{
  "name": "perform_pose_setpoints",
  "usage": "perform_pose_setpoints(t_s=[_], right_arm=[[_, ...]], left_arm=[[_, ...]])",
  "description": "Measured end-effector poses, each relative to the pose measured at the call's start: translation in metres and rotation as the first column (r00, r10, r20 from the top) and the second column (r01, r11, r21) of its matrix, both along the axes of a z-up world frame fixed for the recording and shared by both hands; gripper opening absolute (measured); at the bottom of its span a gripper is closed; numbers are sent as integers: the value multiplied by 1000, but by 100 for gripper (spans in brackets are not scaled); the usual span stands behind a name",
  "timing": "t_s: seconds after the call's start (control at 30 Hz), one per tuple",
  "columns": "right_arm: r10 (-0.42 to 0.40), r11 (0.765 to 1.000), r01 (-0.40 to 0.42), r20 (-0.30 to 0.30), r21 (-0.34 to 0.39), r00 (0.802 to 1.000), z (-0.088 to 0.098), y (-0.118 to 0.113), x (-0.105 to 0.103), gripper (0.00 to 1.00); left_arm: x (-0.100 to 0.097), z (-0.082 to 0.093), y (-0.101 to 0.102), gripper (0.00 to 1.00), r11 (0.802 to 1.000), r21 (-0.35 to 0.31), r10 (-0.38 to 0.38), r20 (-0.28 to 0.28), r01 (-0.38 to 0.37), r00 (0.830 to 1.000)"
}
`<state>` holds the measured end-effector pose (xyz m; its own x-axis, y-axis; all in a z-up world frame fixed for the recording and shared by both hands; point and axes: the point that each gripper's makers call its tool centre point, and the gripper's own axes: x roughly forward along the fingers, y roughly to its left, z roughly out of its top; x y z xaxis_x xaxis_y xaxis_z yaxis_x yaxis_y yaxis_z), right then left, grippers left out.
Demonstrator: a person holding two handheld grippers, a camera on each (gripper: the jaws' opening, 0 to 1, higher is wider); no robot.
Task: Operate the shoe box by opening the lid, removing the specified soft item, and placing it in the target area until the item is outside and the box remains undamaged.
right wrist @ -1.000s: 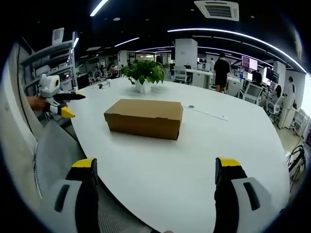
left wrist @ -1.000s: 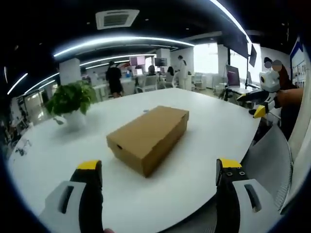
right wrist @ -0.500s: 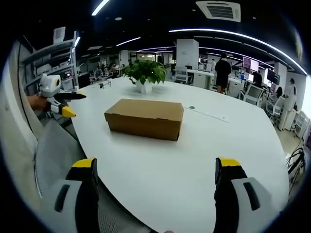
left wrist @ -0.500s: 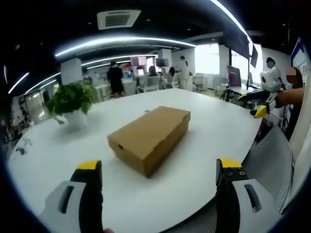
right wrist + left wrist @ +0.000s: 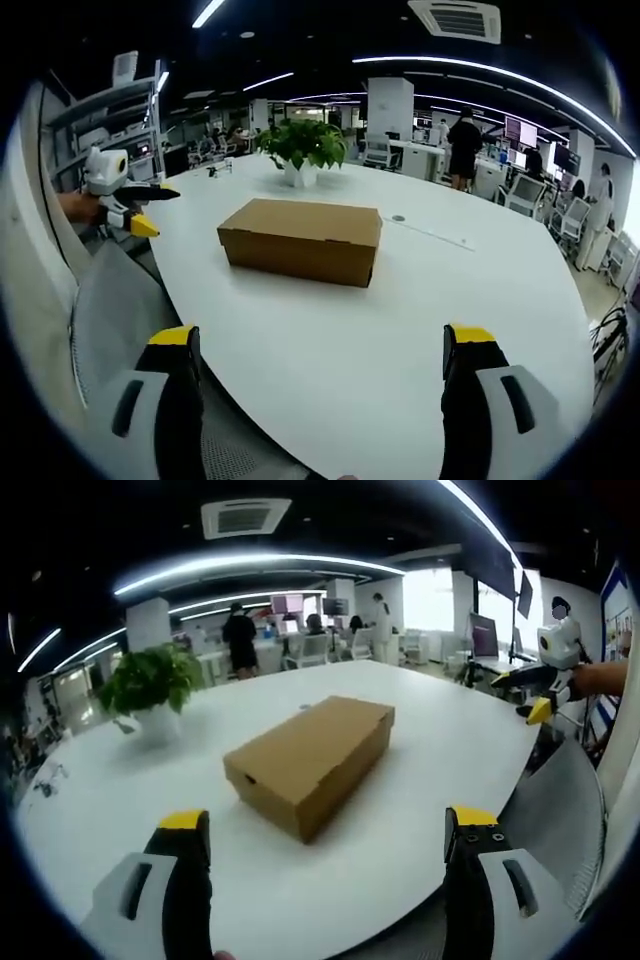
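Note:
A brown cardboard shoe box (image 5: 311, 761) lies shut on the white round table (image 5: 400, 720), and the right gripper view shows the same shoe box (image 5: 300, 240) from its long side. My left gripper (image 5: 325, 825) is open, well short of the box over the table's near edge. My right gripper (image 5: 318, 345) is open too, wide apart with nothing between its jaws. The other gripper appears at the right edge of the left gripper view as the right gripper (image 5: 537, 692), and at the left edge of the right gripper view as the left gripper (image 5: 132, 209). The box's contents are hidden.
A potted green plant (image 5: 148, 685) stands on the table beyond the box, also seen as the plant (image 5: 300, 150). A grey chair back (image 5: 115, 330) sits by the table's edge. People and desks fill the office behind. A shelf unit (image 5: 110, 120) stands at left.
Both views have drifted slightly; the box sits a touch closer and more central. Both grippers stay open and the box lid stays shut.

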<state>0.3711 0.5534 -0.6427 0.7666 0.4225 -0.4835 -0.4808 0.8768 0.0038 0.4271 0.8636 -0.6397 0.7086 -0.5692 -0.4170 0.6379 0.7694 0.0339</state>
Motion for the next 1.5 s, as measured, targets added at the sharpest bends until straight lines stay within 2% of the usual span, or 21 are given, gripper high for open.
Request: perform_pose_setpoints(t_s=[1.03, 1.5], right_arm=[[24, 1000, -24, -12, -8, 1000, 1, -2, 9, 96], [58, 998, -59, -25, -27, 998, 0, -5, 18, 96]], left_arm=[[8, -2, 4, 100, 1000, 8, 13, -12, -13, 1000], [13, -5, -1, 99, 999, 42, -7, -22, 8, 1000]])
